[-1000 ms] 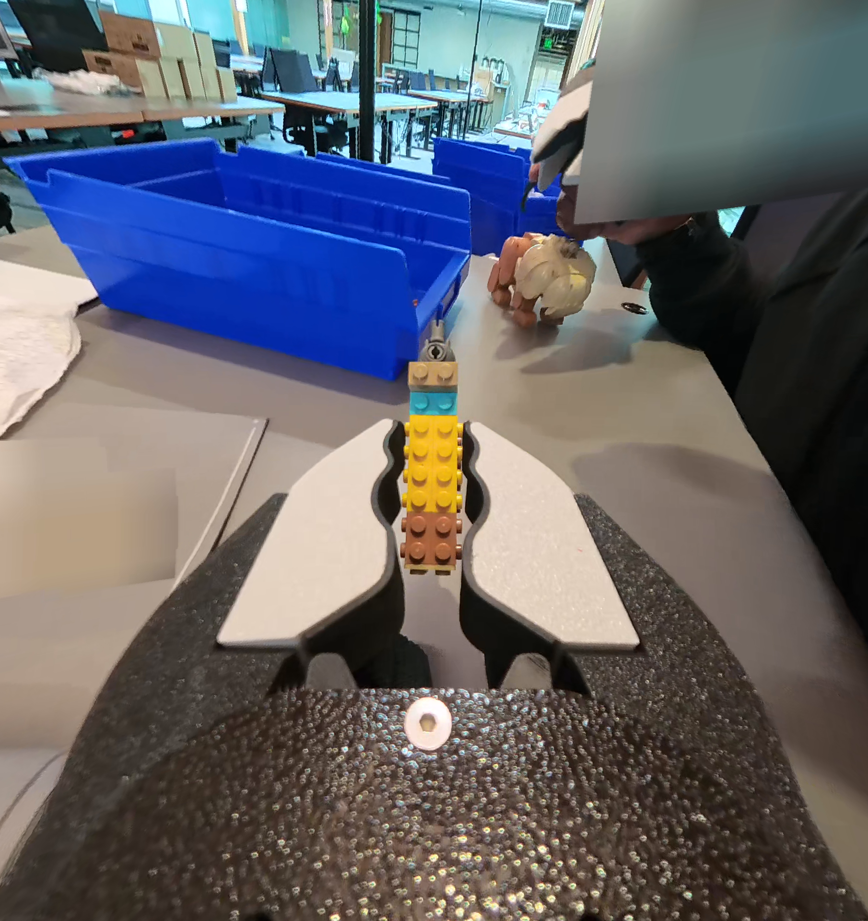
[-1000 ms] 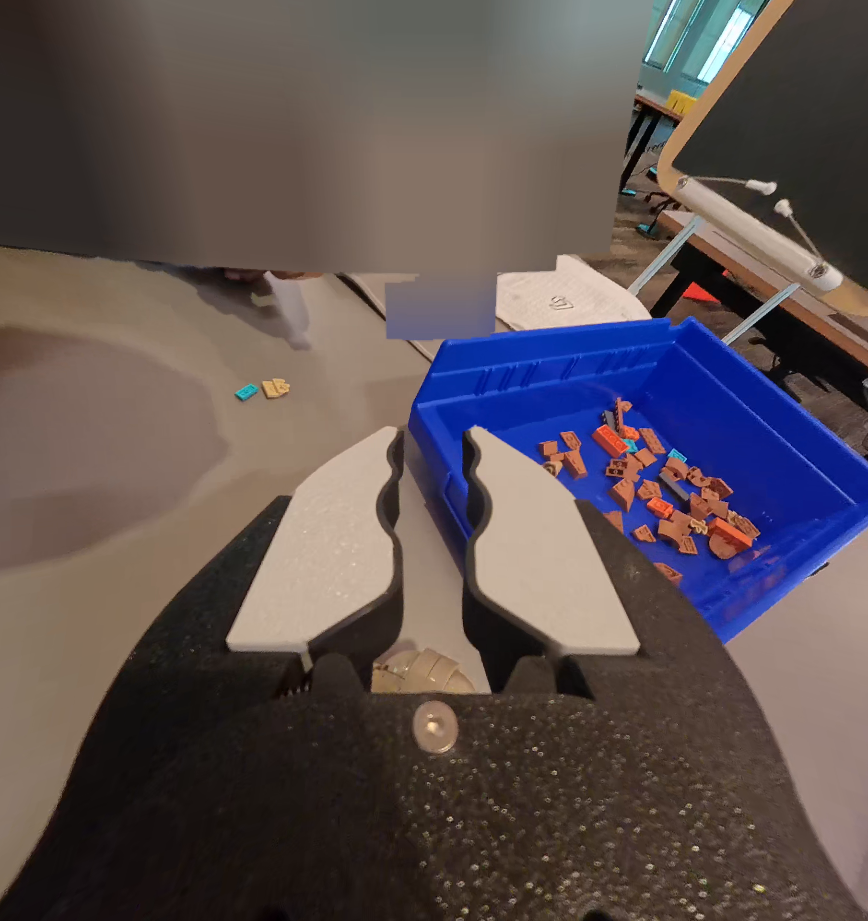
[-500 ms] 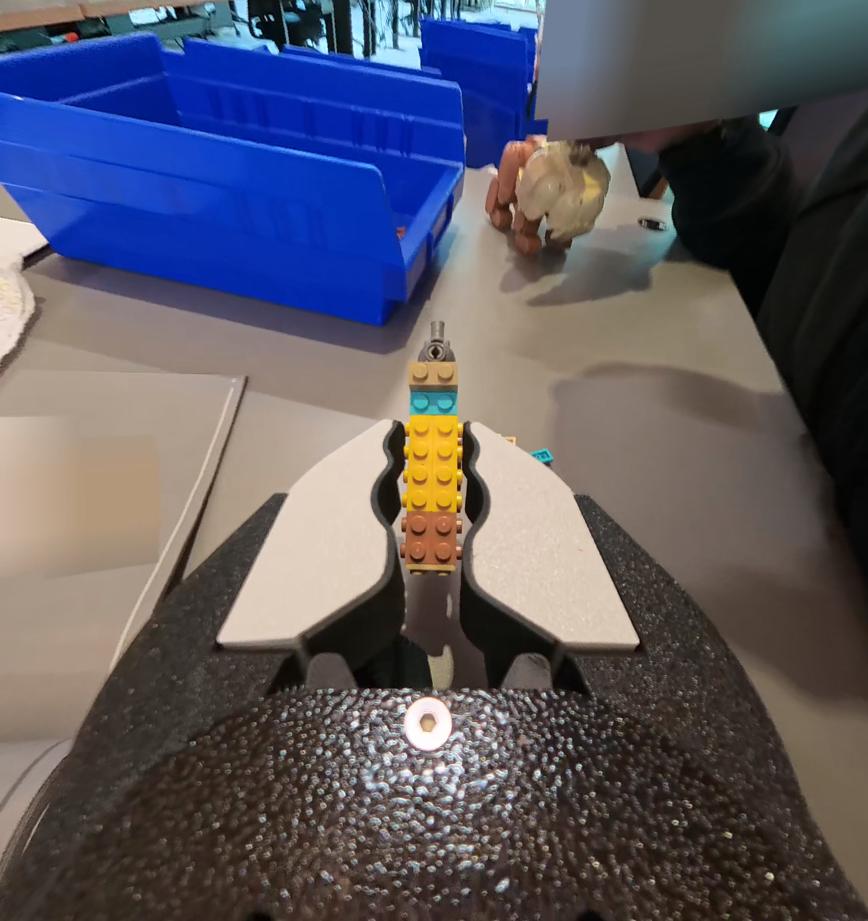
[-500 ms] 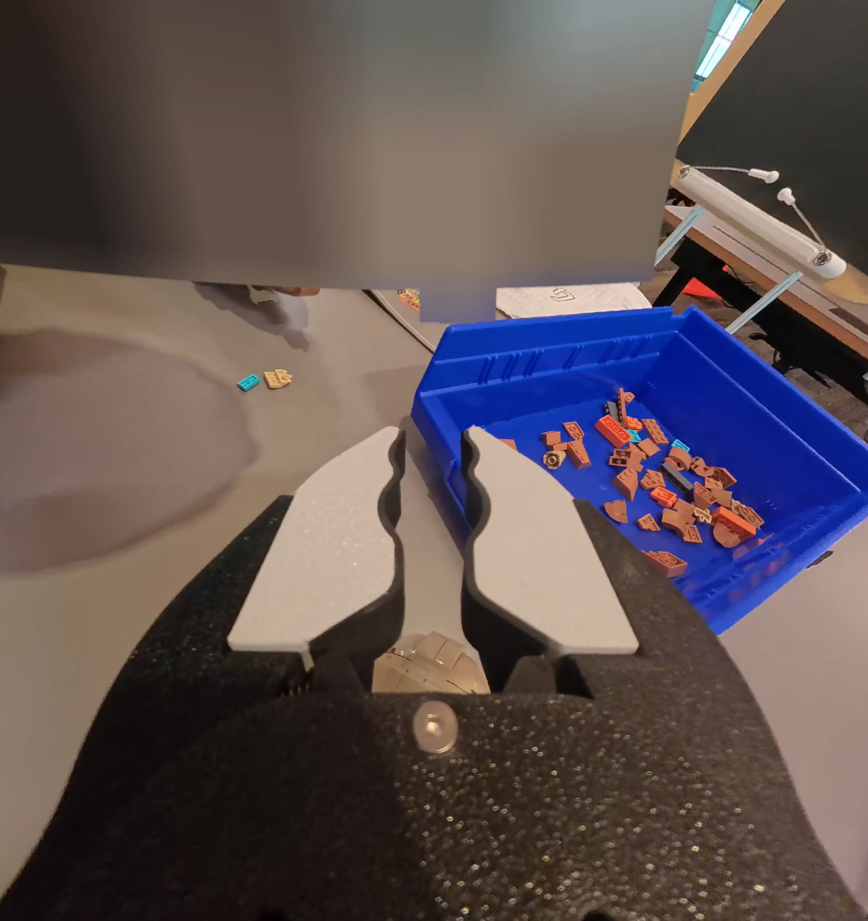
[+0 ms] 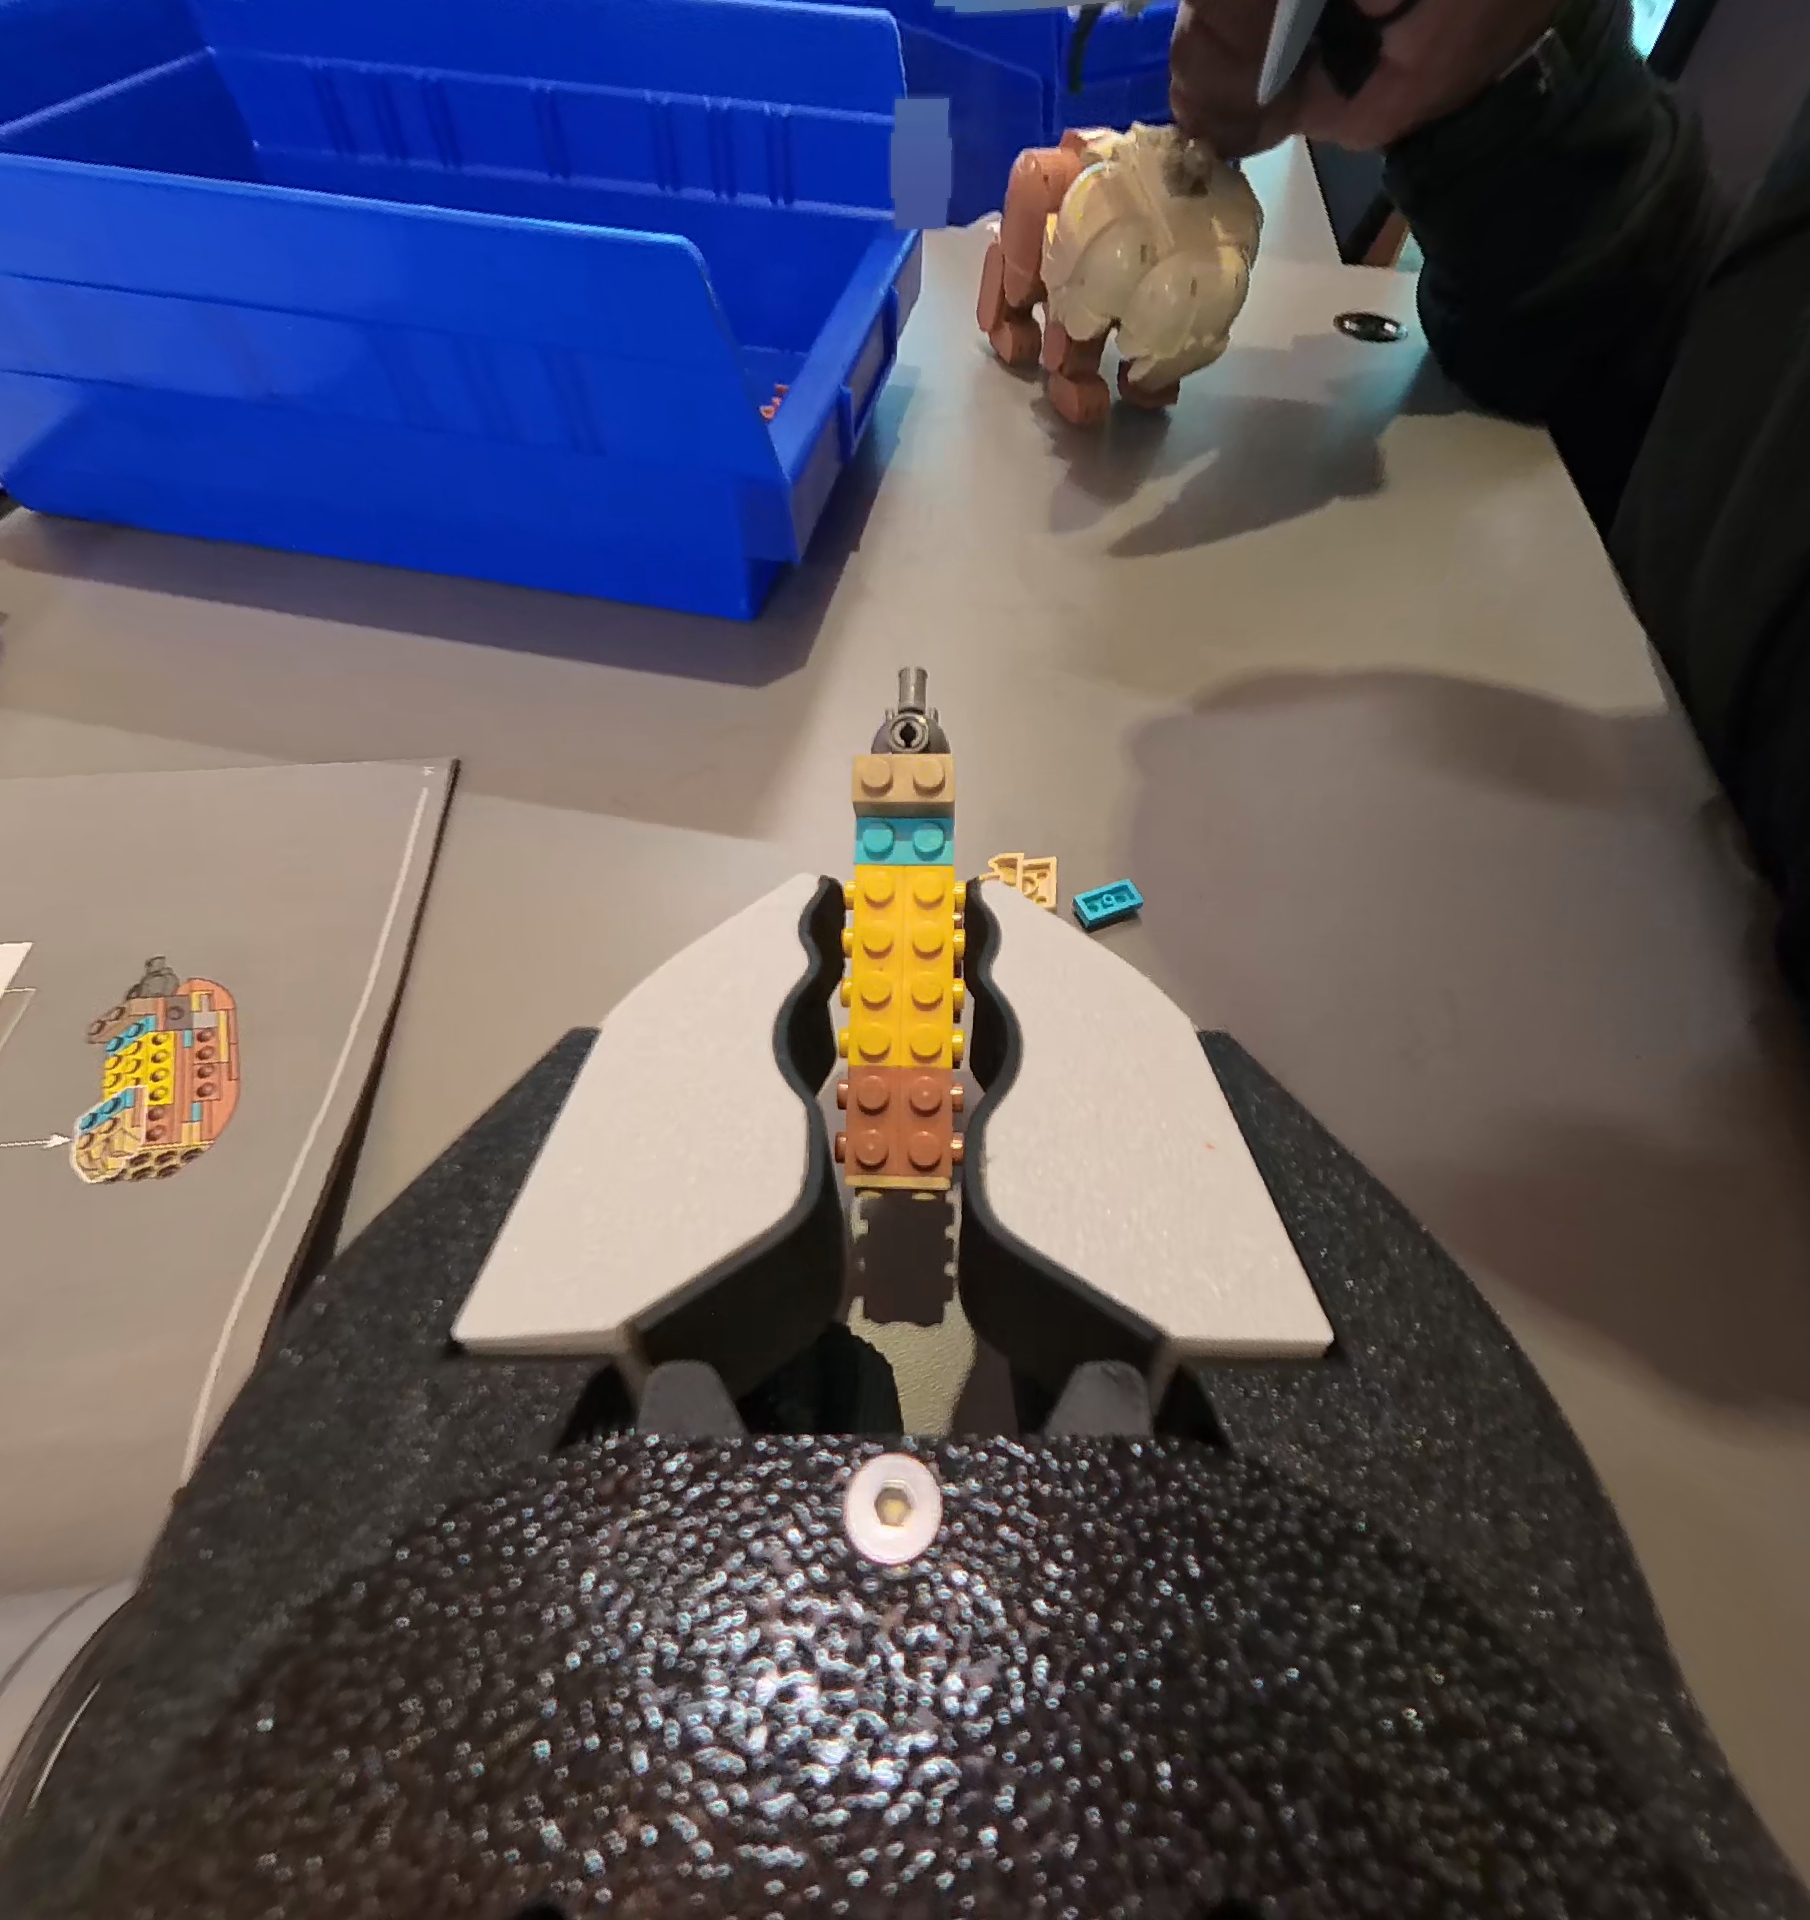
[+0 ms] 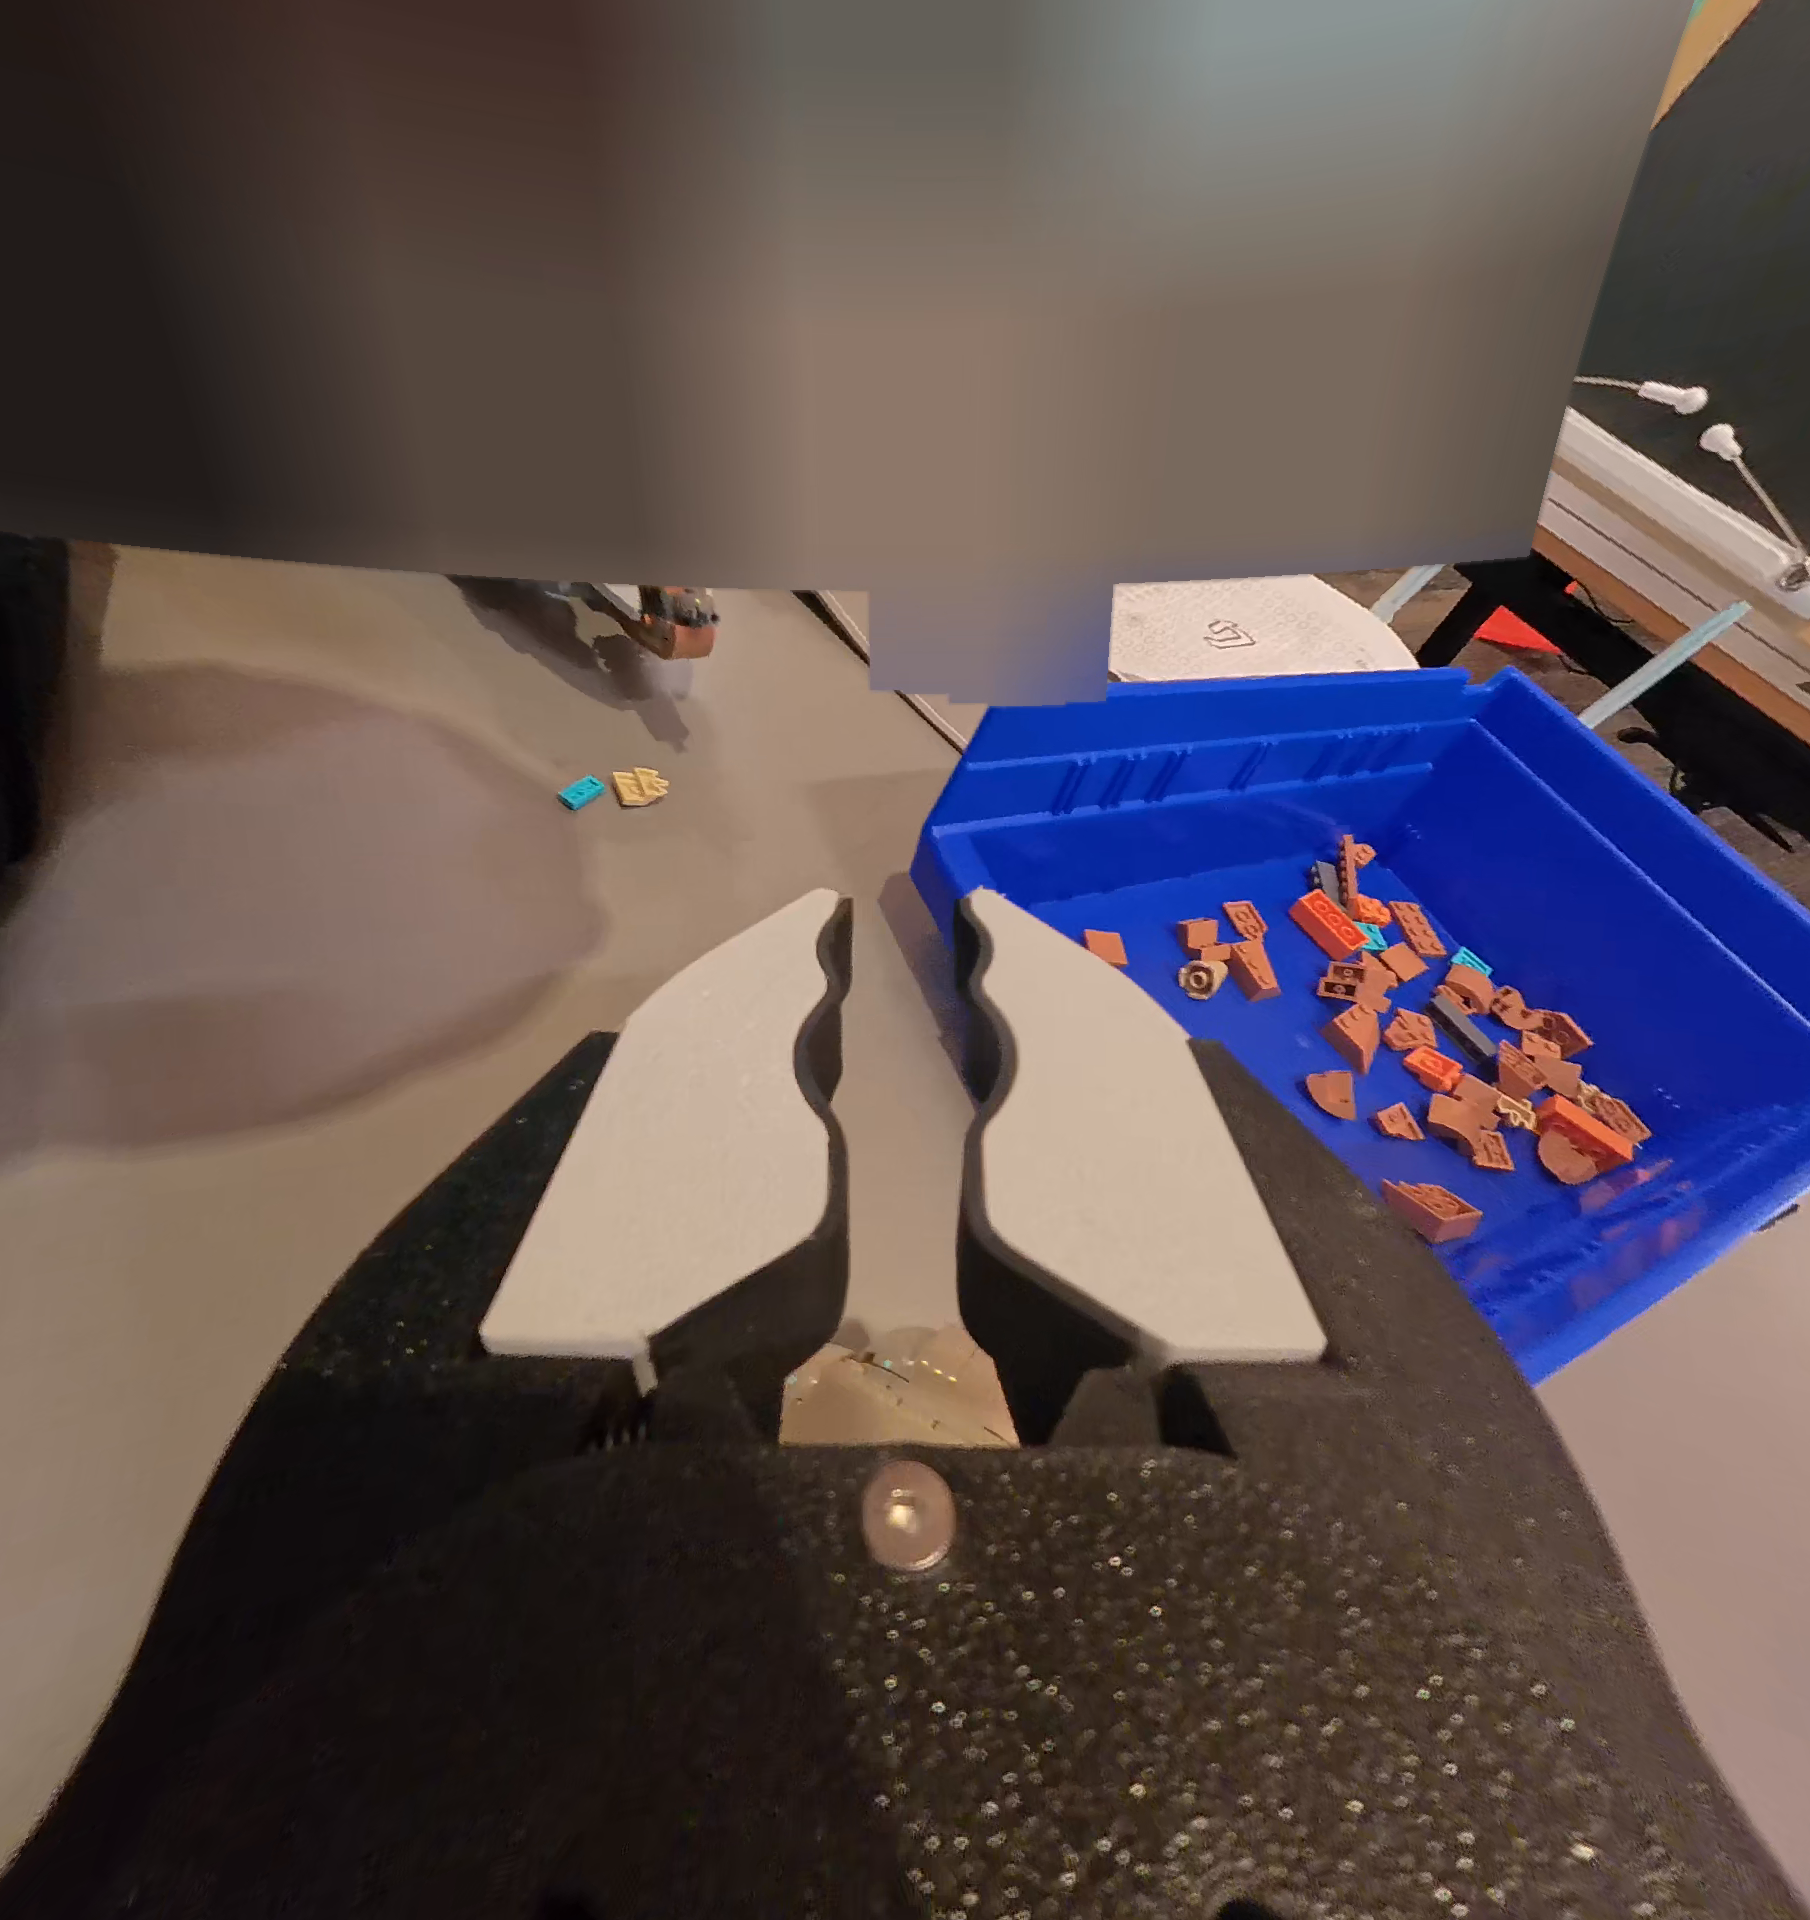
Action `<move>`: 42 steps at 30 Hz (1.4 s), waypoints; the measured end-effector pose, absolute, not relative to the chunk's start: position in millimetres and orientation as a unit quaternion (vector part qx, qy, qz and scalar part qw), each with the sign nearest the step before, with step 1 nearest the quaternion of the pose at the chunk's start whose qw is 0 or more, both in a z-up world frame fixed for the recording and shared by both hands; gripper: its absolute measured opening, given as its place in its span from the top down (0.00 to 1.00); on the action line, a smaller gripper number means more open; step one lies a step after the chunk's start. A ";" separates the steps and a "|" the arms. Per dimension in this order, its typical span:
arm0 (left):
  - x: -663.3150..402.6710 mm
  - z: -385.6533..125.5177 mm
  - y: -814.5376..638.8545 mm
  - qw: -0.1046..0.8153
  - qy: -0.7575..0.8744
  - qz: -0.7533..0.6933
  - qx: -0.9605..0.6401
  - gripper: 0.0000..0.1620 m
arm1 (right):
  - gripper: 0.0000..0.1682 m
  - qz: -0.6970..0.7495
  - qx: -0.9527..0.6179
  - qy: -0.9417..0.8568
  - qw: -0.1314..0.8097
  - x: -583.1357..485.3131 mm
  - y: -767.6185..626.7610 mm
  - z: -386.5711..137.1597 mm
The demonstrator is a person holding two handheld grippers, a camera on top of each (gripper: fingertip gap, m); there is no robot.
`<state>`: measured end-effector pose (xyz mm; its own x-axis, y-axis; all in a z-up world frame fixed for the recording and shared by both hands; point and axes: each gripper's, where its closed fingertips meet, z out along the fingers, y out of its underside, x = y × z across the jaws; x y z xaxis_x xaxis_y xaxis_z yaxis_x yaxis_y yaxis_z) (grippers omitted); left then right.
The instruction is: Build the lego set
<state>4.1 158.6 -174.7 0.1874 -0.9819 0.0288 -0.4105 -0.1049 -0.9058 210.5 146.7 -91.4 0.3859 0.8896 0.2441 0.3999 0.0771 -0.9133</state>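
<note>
My left gripper is shut on a narrow lego stack of brown, yellow, teal and tan bricks with a grey pin at its far end, held above the grey table. My right gripper is open and empty, next to the blue bin's near corner. A cream and brown lego model stands on the table at the far right, and its cream top shows under my right gripper's base. A teal plate and a tan piece lie loose on the table; they also show in the right wrist view, the teal plate and the tan piece.
A blue bin holds several loose brown and orange pieces; it stands at the far left in the left wrist view. An open instruction booklet lies at the left. A person's dark sleeve lies along the right table edge. About 25 cm separates my left fingertips from my right. My right tips are about 20 cm from the teal plate, my left tips only 7 cm. It turns up in the right wrist view as well.
The left view has tipped down toward the table, bringing the booklet and the loose plates into view. The right gripper has shifted a little over the cream model. Both grips are unchanged.
</note>
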 end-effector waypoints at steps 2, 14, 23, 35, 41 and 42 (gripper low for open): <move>4.5 -175.8 157.7 0.405 0.536 -0.348 -0.654 0.87 | 0.90 0.243 -0.633 -0.511 0.528 206.6 140.2 -90.8; 7.7 -183.8 151.5 0.395 0.565 -0.321 -0.649 0.87 | 0.91 0.348 -0.596 -0.582 0.429 148.0 86.1 -115.6; 9.4 -191.5 147.3 0.384 0.587 -0.298 -0.647 0.87 | 0.89 0.315 -0.620 -0.604 0.388 137.7 84.0 -143.0; 8.7 -210.0 137.8 0.342 0.627 -0.253 -0.652 0.87 | 0.86 0.321 -0.657 -0.605 0.315 130.4 82.7 -181.1; 8.2 -210.3 137.5 0.341 0.626 -0.255 -0.653 0.87 | 0.84 0.304 -0.666 -0.609 0.304 132.0 87.1 -193.9; 8.2 -210.3 137.4 0.342 0.627 -0.254 -0.653 0.87 | 0.84 0.302 -0.667 -0.610 0.302 132.2 87.2 -195.7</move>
<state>8.2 137.4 -210.3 0.0856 -0.9916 -0.0965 -0.6446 0.0187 -0.7643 132.2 87.2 -195.7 0.0728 0.9968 -0.0343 0.6320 -0.0727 -0.7716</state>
